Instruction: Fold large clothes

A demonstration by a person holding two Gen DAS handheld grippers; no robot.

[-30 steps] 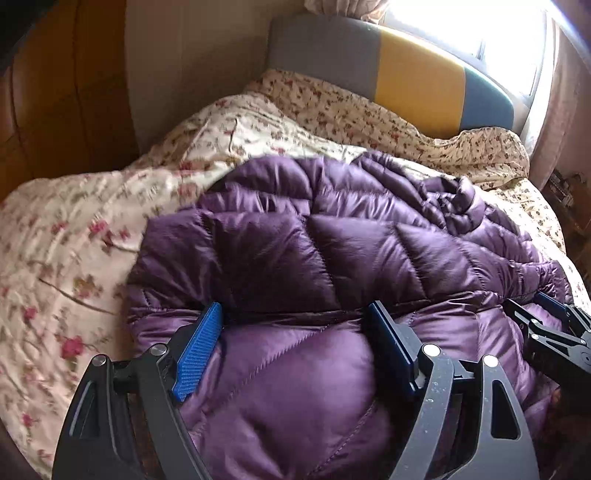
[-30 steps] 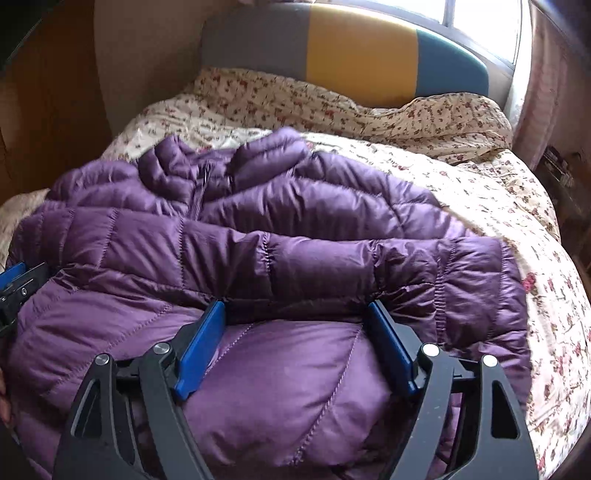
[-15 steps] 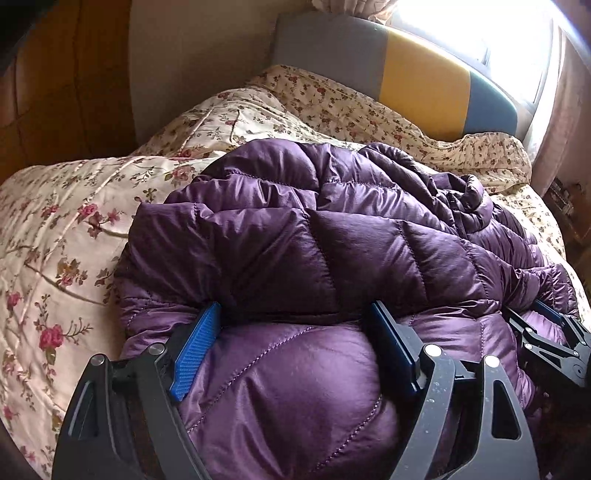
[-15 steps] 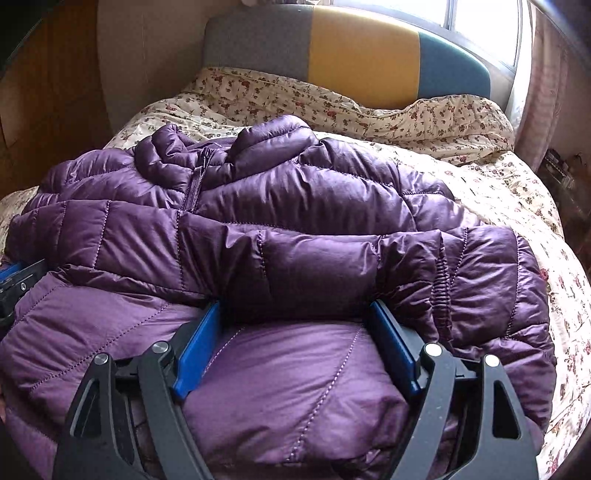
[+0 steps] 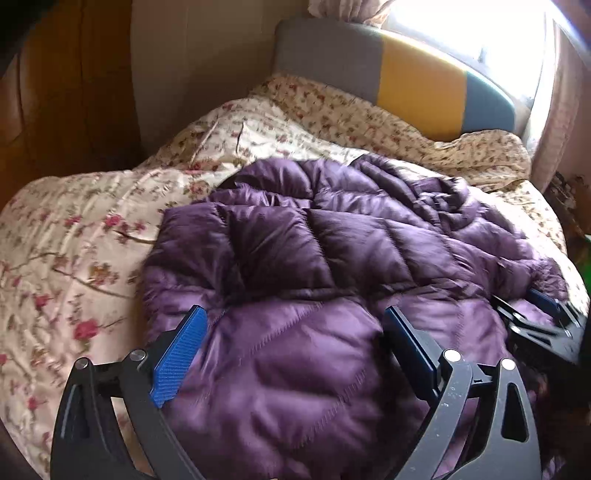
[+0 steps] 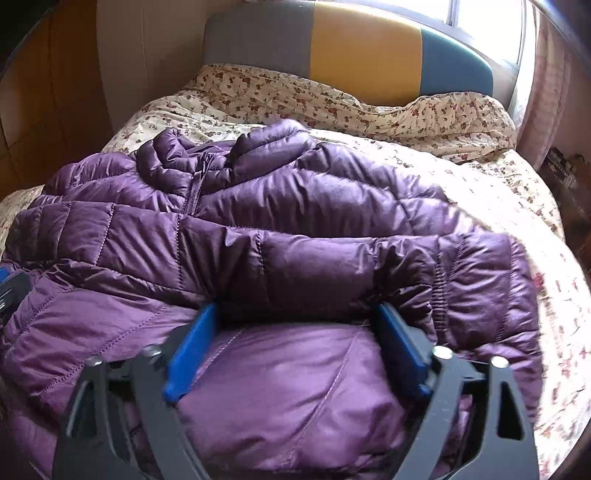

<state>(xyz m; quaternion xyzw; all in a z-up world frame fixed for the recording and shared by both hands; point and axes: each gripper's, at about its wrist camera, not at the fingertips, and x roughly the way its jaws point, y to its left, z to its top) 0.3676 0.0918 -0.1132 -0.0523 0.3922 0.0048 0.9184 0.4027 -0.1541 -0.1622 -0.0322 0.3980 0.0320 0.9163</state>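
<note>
Writing is nowhere legible; purple puffer jacket [image 6: 280, 236] lies folded on a floral quilt [image 5: 74, 258] over the bed, beneath a grey, yellow and blue headboard [image 6: 365, 55] and a bright window [image 5: 461, 33]; left gripper [image 5: 291, 332] and right gripper [image 6: 295, 325] straddle its near fold — jaws opening, wider than a second ago, with padding bulging between them.

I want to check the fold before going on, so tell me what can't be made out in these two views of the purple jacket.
- Jacket near hem: both views, cut off by the bottom edge and hidden by the claw frames.
- Its underside and lower layers: both views, covered by the top fold.
- Right claw: left view, only partly seen at the right edge.
- Quilt pattern: right view, blurred near the right edge.
</note>
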